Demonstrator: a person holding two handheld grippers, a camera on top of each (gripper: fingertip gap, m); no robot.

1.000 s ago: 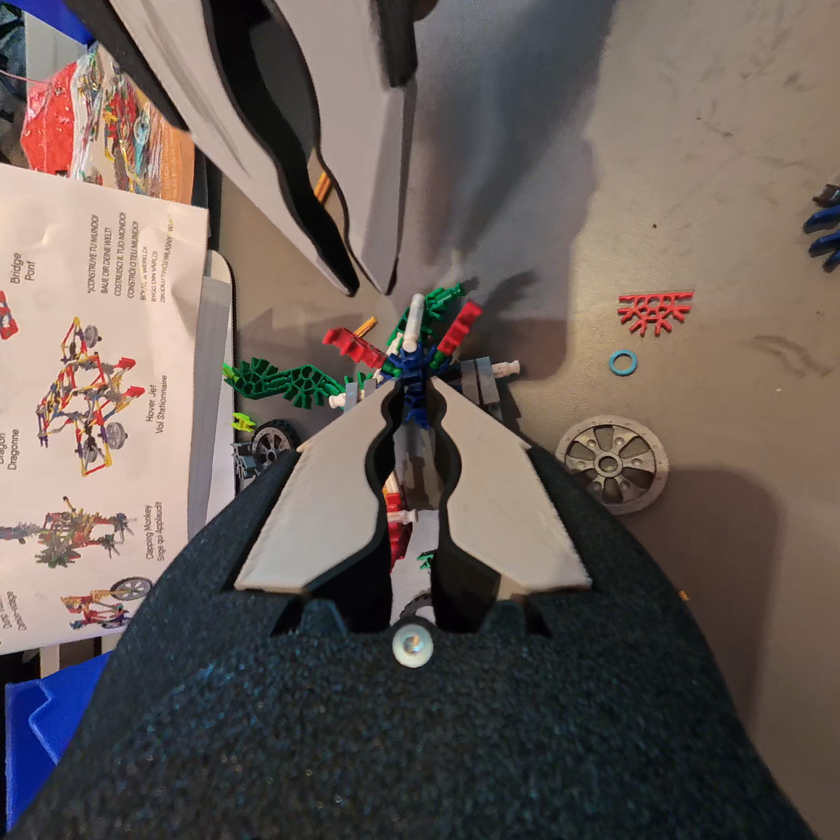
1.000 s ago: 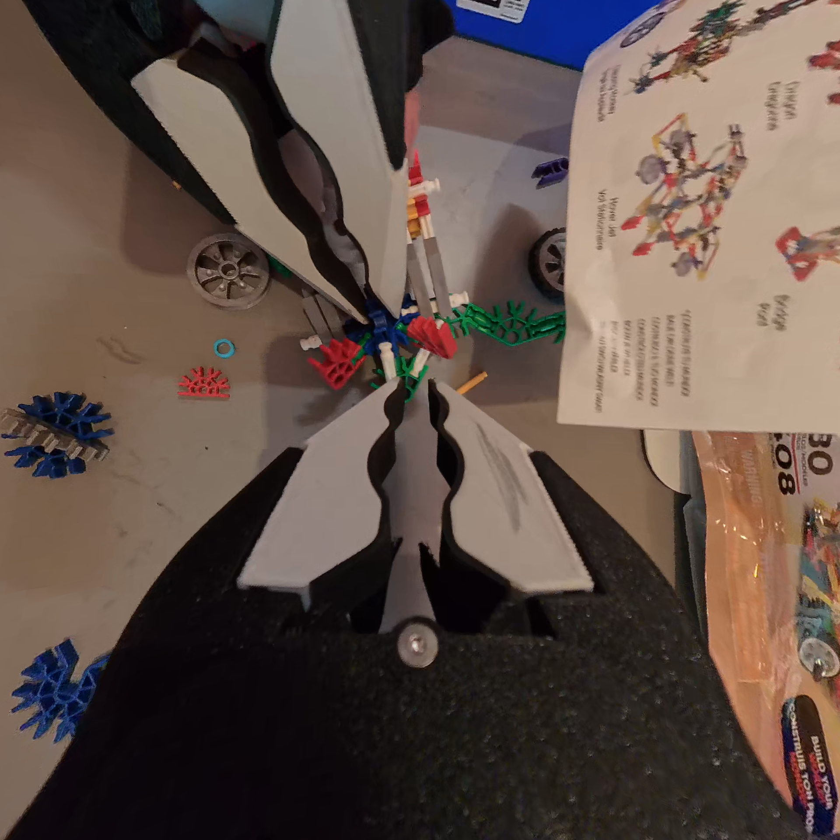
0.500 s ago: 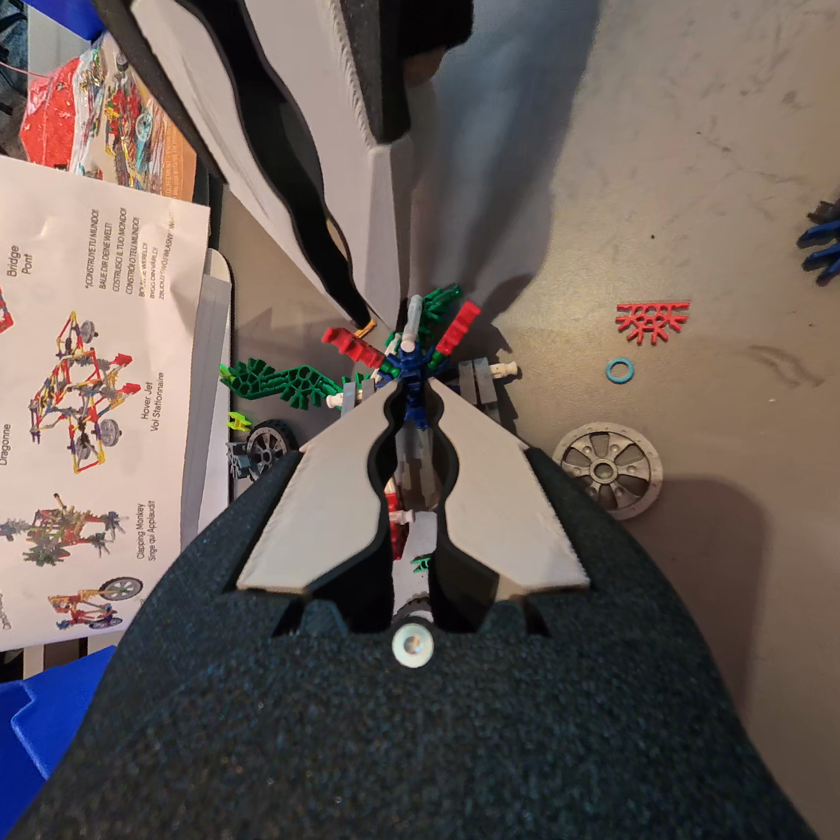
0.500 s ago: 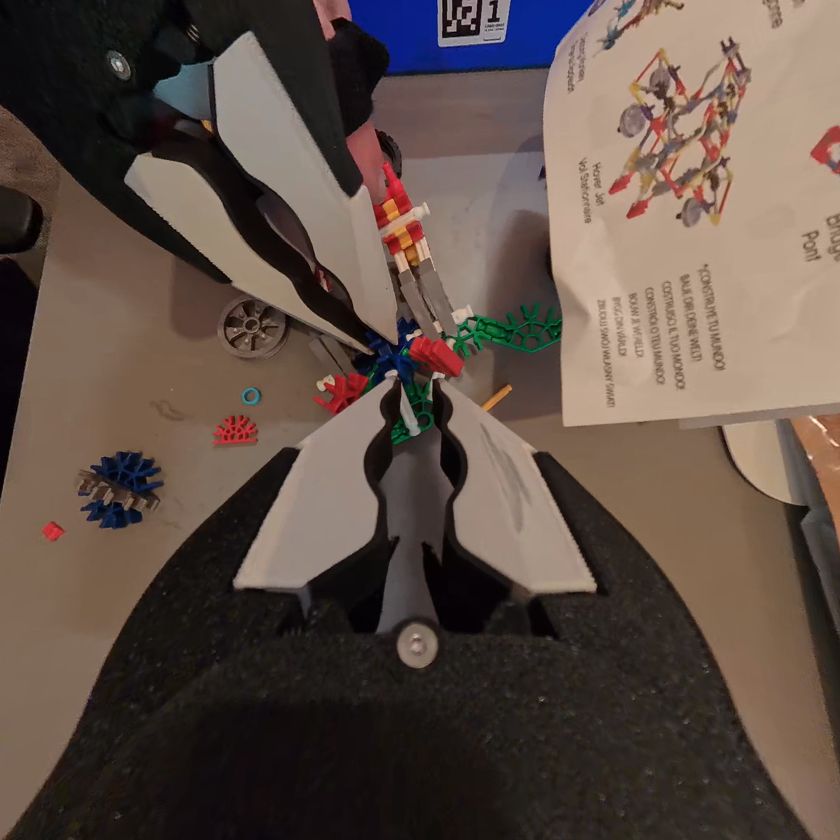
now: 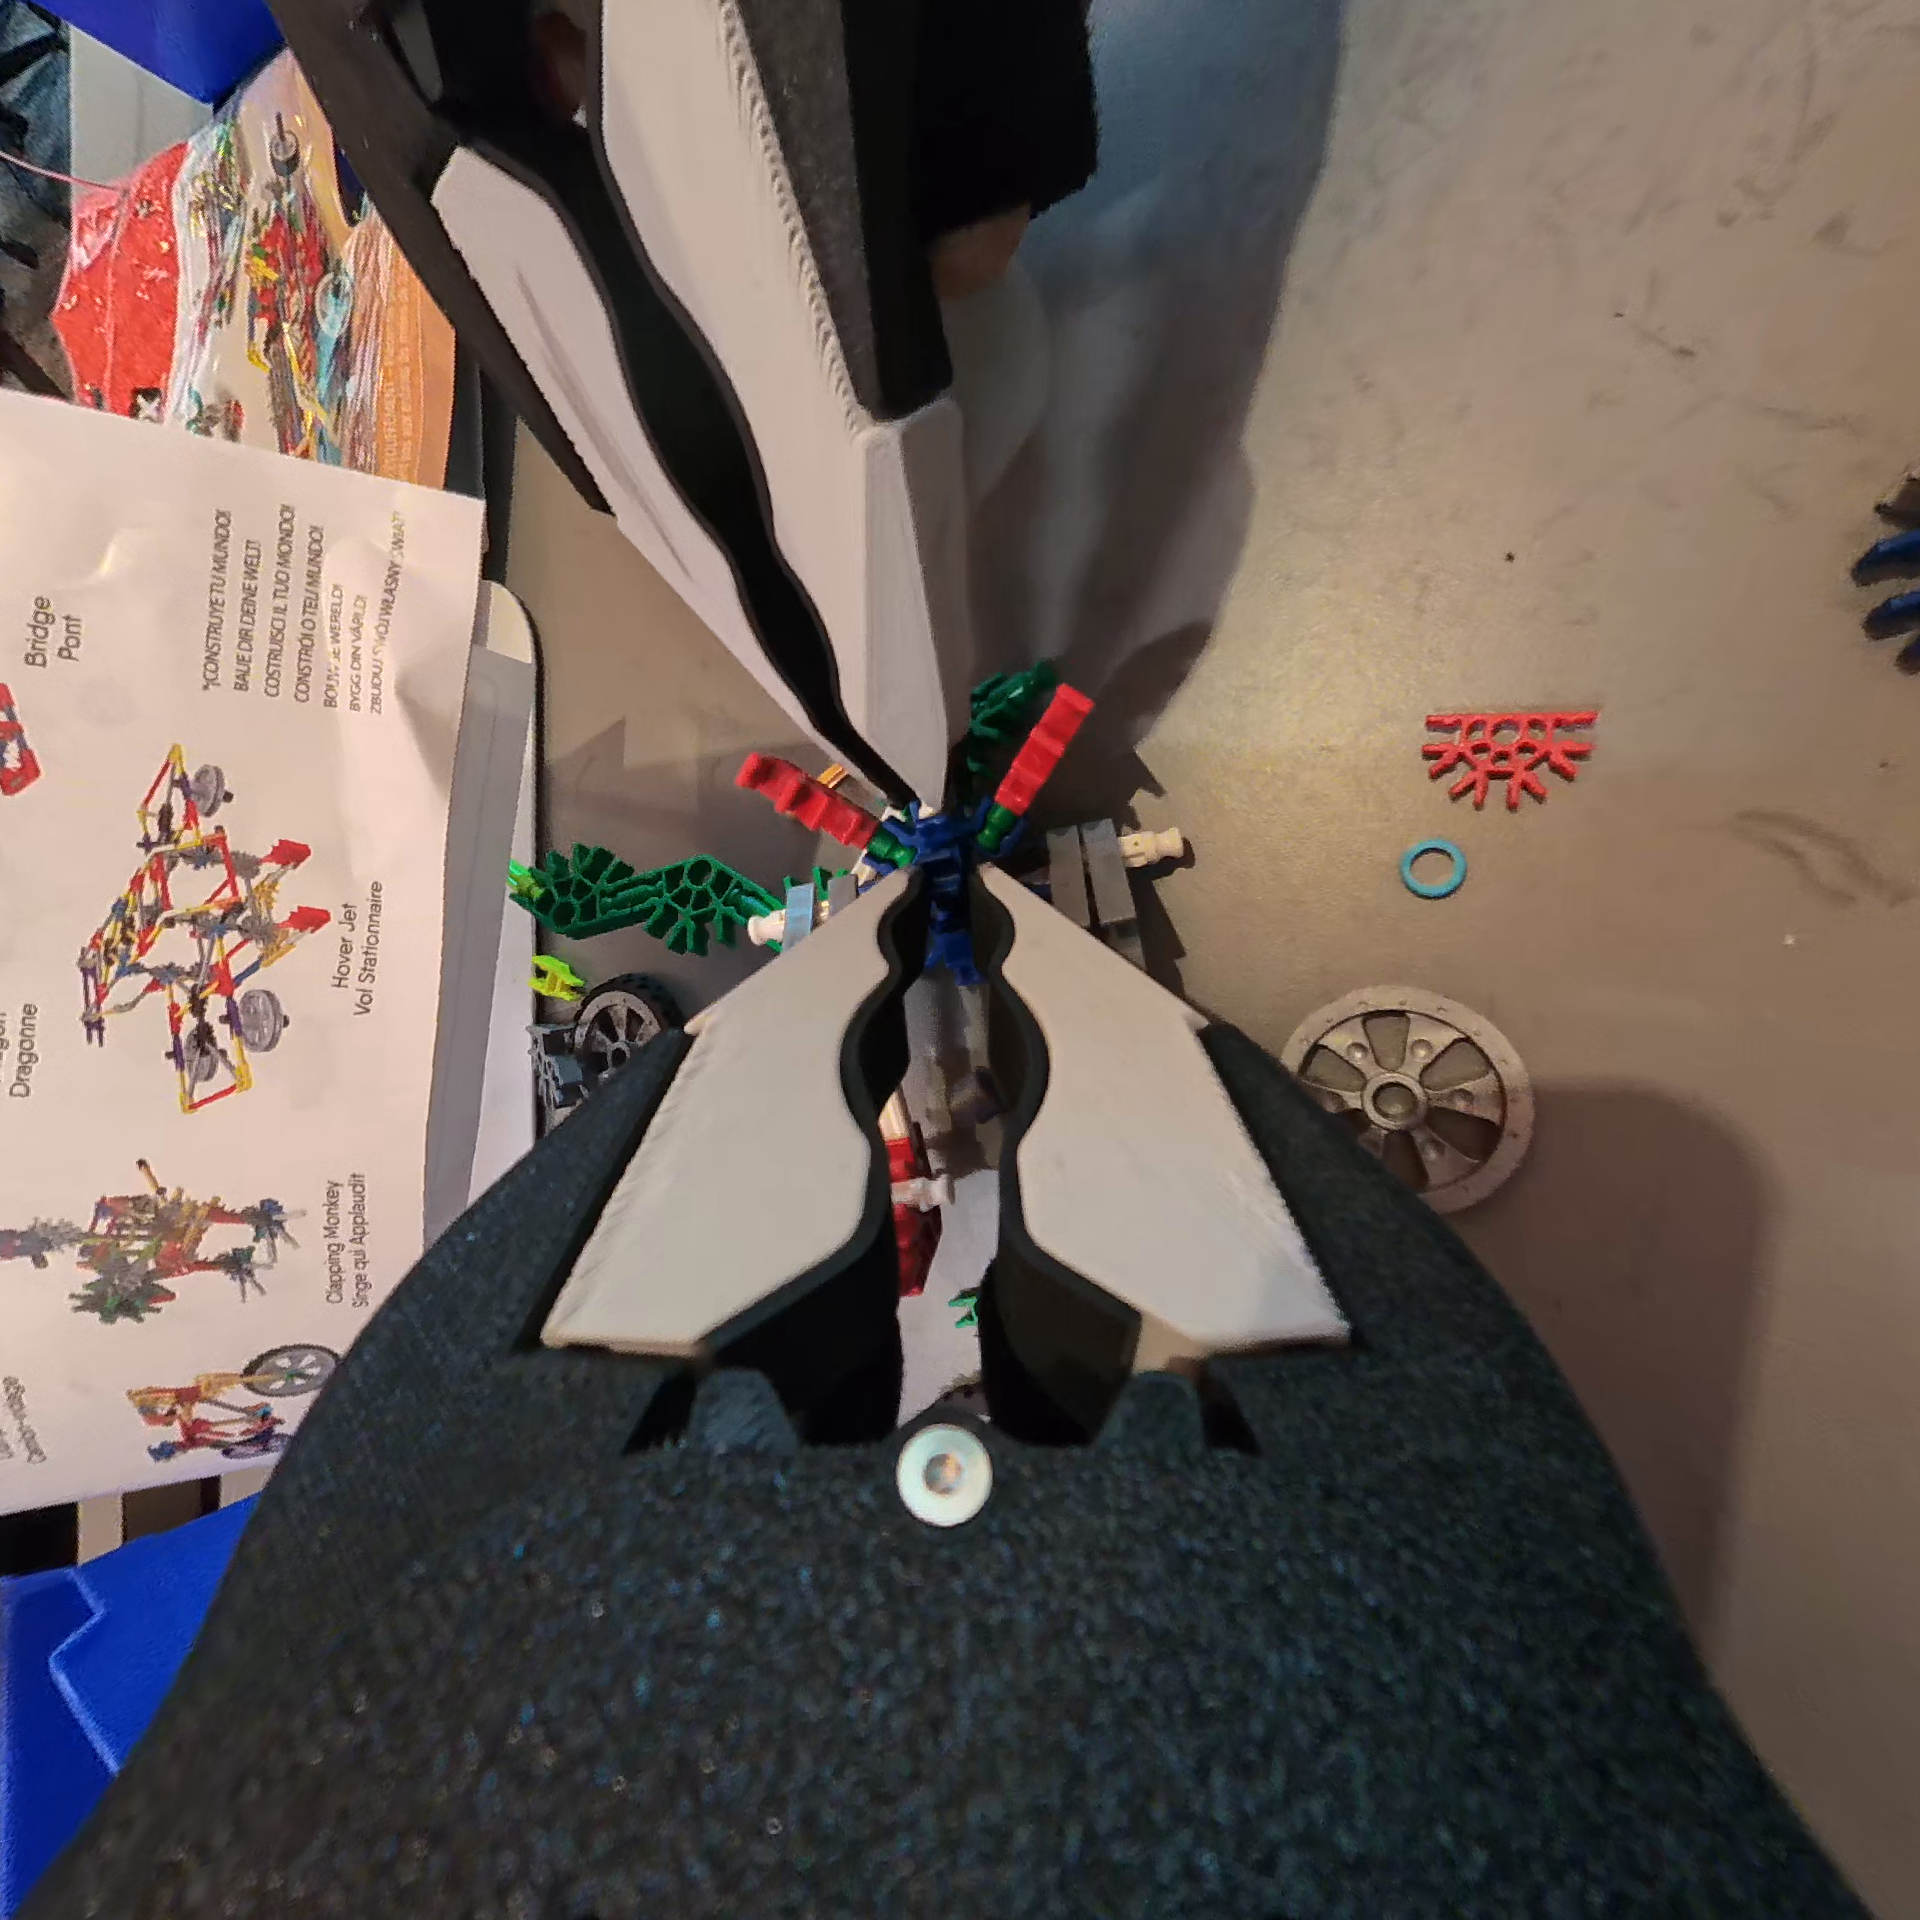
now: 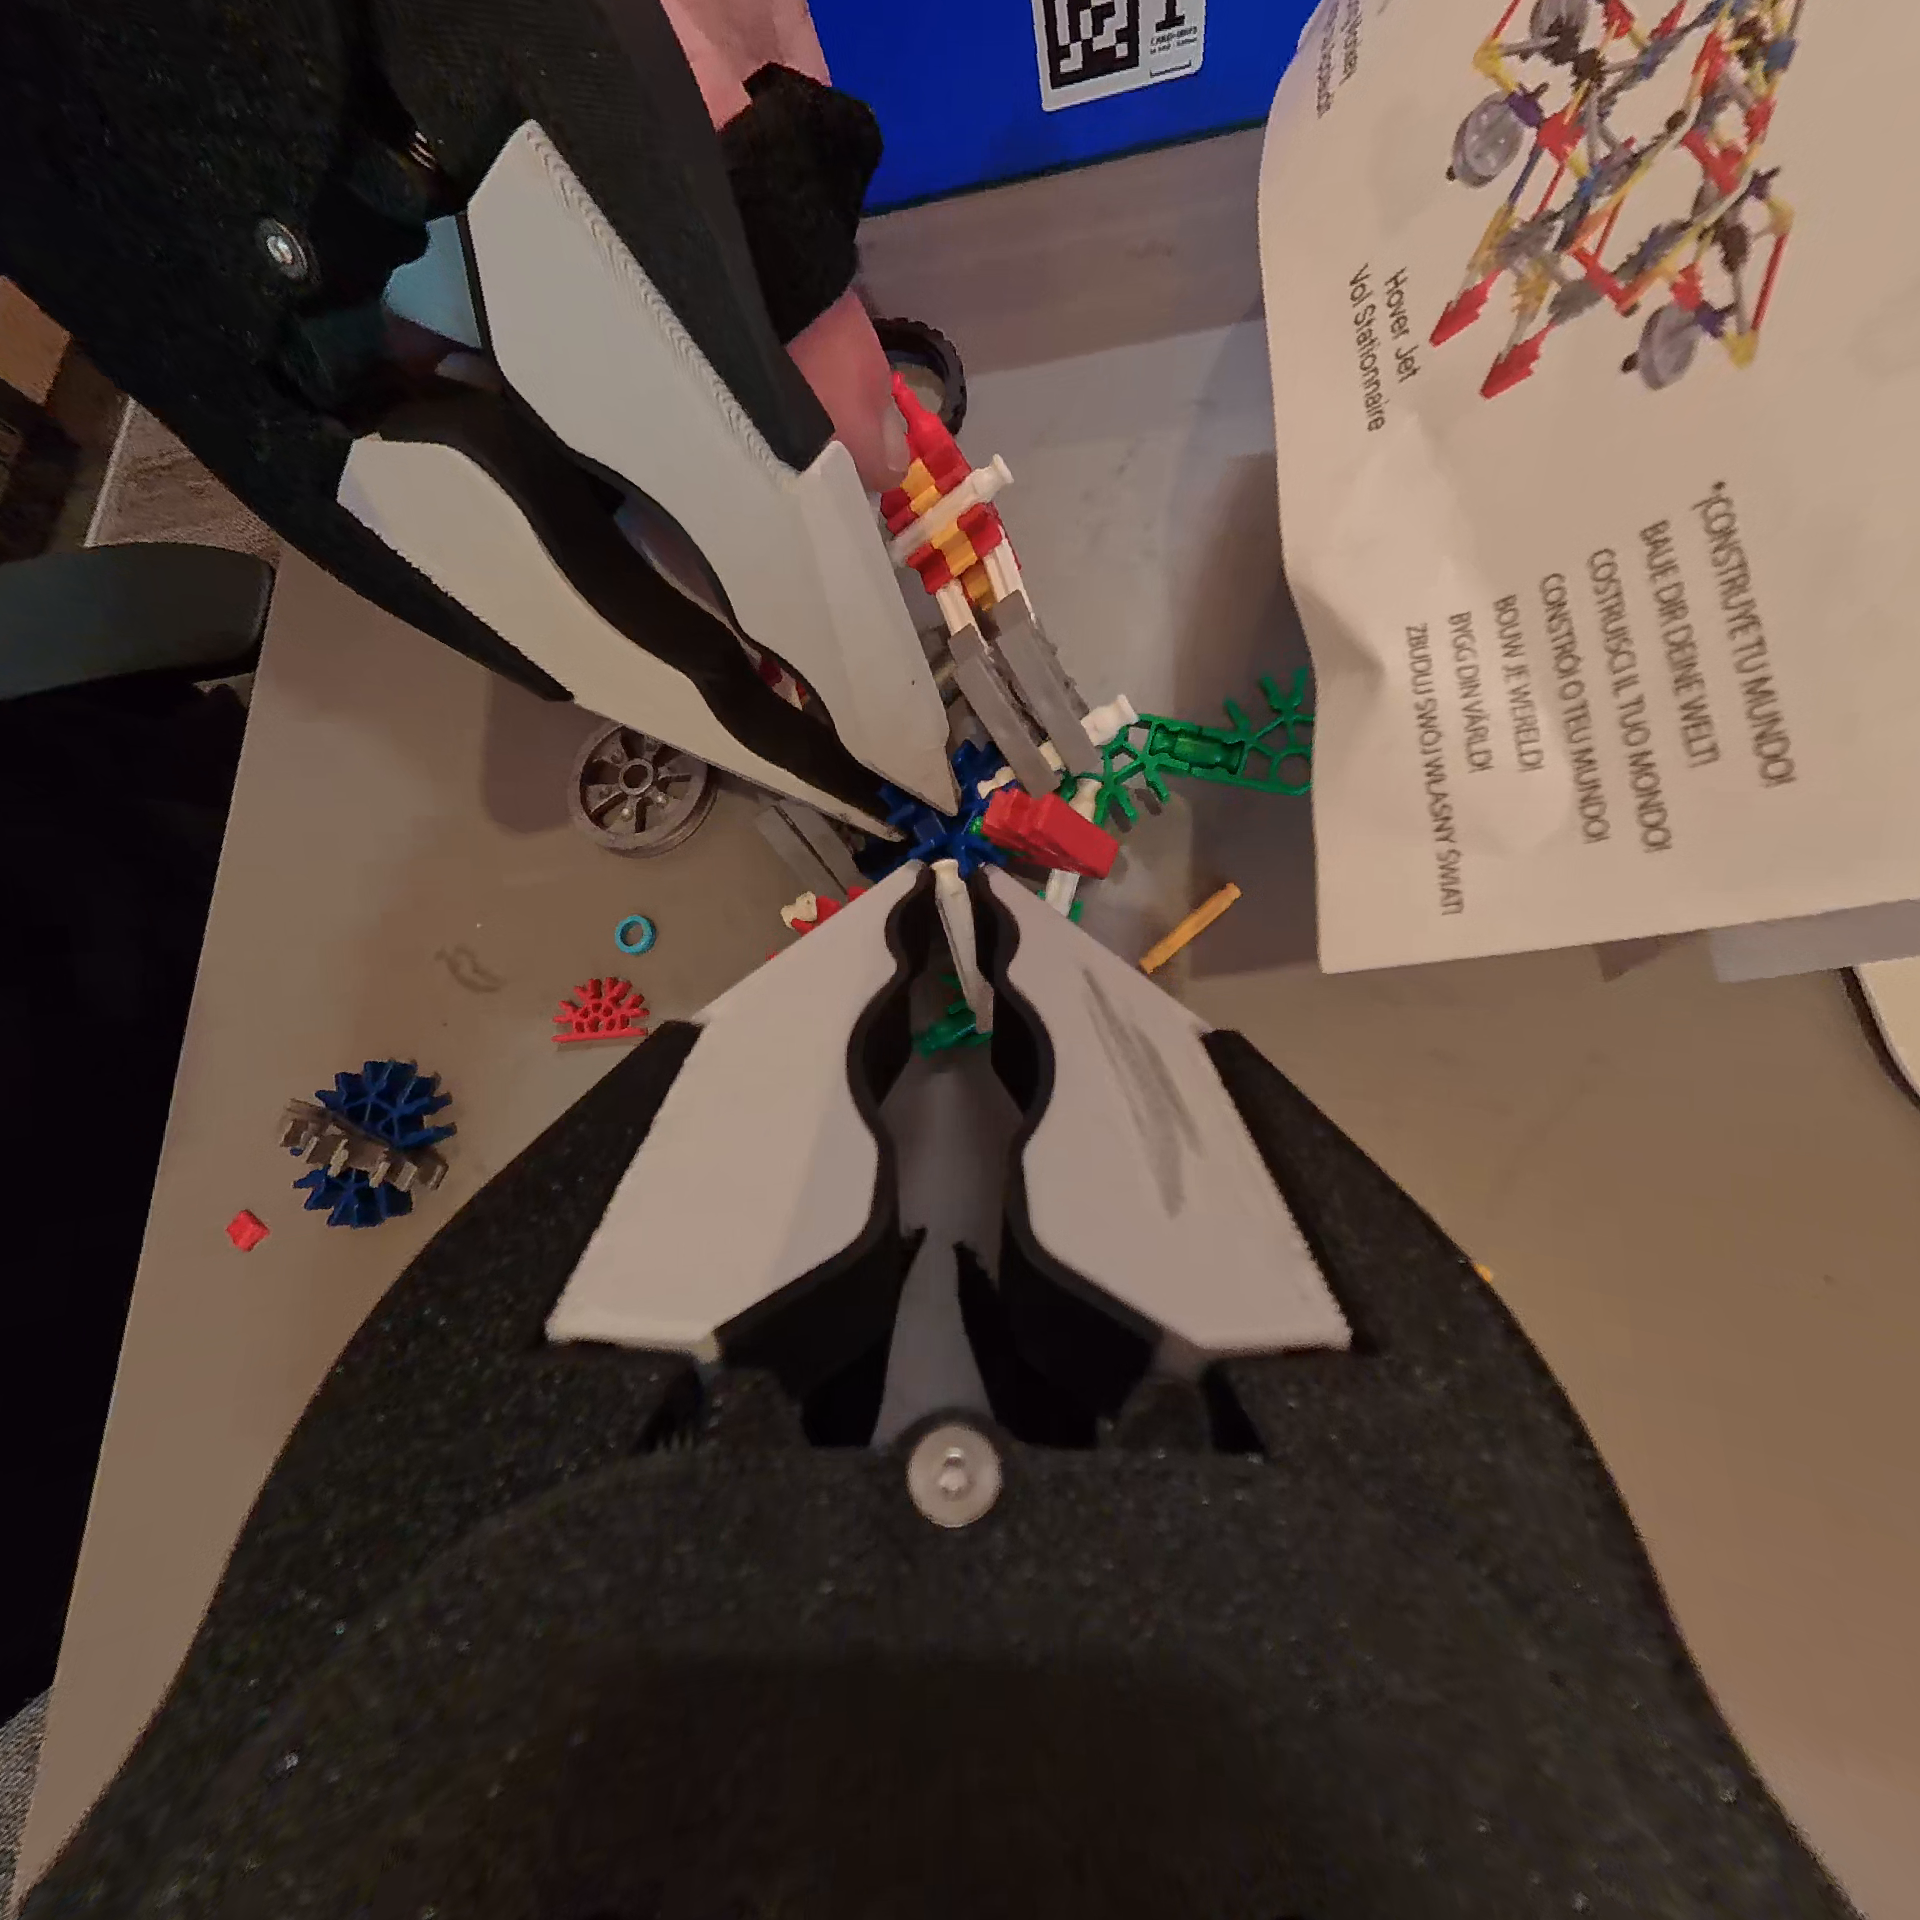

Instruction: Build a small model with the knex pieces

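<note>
A small rod-and-connector toy model lies on the grey table, built around a blue snowflake connector [image 5: 940, 847] that also shows in the right wrist view [image 6: 940, 826]. Red, green, grey and white pieces stick out from it. My left gripper [image 5: 945, 883] is shut on the blue connector. It shows from the upper left in the right wrist view [image 6: 925, 821]. My right gripper [image 6: 951, 883] is shut on a white rod [image 6: 961, 940] that points into the blue connector. It comes in from above in the left wrist view [image 5: 920, 795]. The two grippers meet tip to tip.
An instruction sheet [image 5: 208, 883] [image 6: 1610, 468] lies beside the model. A grey wheel hub [image 5: 1403, 1101], a red half connector [image 5: 1507, 753], a teal ring [image 5: 1434, 868], a yellow rod [image 6: 1190, 927], a blue-and-grey gear cluster [image 6: 369, 1143] and a blue bin [image 6: 935, 104] surround it. Only a small space, under 4 cm, lies between the two pairs of fingers.
My right gripper has moved in toward the model and now has the white rod between its fingertips. My left gripper has stayed shut on the blue connector.
</note>
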